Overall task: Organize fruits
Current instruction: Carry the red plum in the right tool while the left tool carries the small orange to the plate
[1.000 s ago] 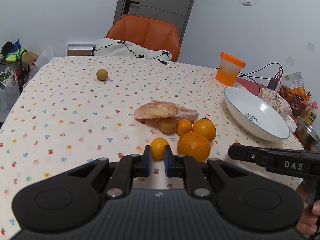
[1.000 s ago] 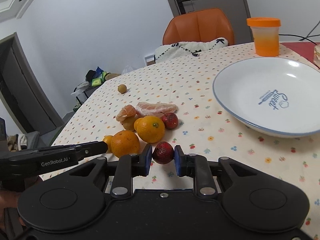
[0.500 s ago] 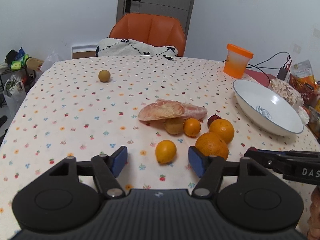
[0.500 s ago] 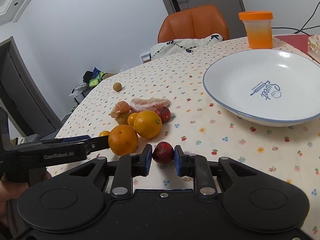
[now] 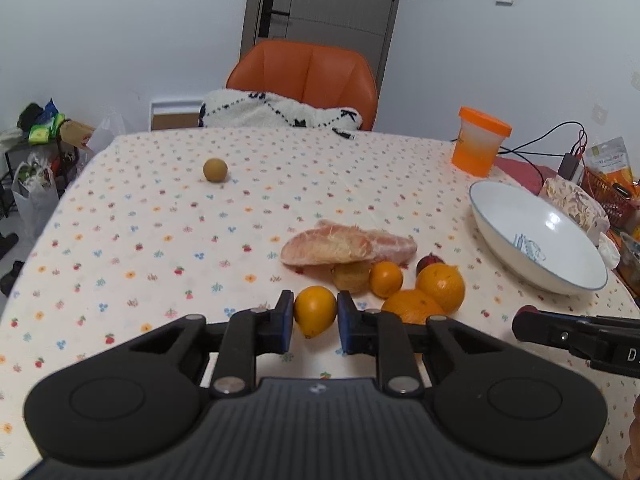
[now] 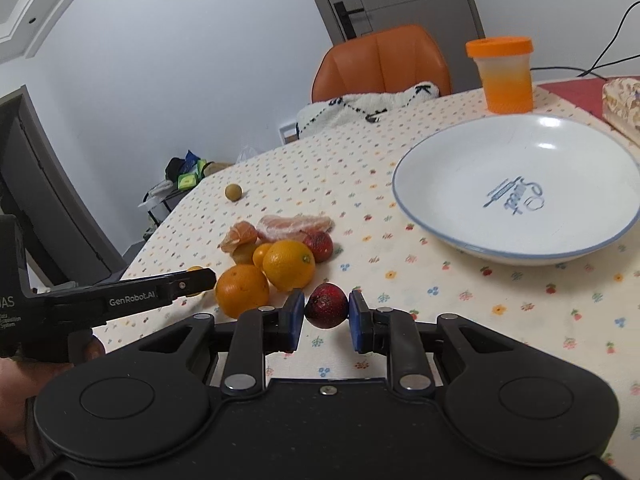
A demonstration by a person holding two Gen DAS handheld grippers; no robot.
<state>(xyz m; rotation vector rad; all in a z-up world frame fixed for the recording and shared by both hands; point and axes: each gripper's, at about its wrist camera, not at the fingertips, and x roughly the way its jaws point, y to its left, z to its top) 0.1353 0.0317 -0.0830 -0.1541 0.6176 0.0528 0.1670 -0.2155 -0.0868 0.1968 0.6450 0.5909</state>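
**A:** How far along was the sorting?

**B:** Barely begun, by the look of it. The white bowl (image 6: 516,236) sat empty at about two o'clock in the right wrist view. The right tool (image 6: 326,314) had its pads pressed on a small dark red fruit (image 6: 326,306), low over the counter (image 6: 460,300) and well short of the bowl. The left tool (image 5: 312,318) had its pads against a small yellow-orange citrus (image 5: 315,310); whether that one had lifted off the cloth could not be told.

**A:** And the rest?

**B:** All of it lay loose. At one o'clock from the left tool were two large oranges (image 5: 440,286) touching each other, a smaller orange (image 5: 385,279), a brownish fruit (image 5: 351,276), a second red fruit (image 5: 429,260) and peeled pomelo segments (image 5: 346,245) behind them. A lone round brown fruit (image 5: 215,169) sat well apart at eleven o'clock. In his judgement, nearly everything was left to place.

**A:** The setting?

**B:** A cloth with a small flower print covered the counter. An orange-lidded jar (image 5: 480,142) stood at one o'clock, cables and snack packets beyond the bowl. An orange chair (image 5: 306,76) with a white blanket (image 5: 280,114) faced a grey door (image 5: 324,0) at twelve, with bags cluttered at nine.
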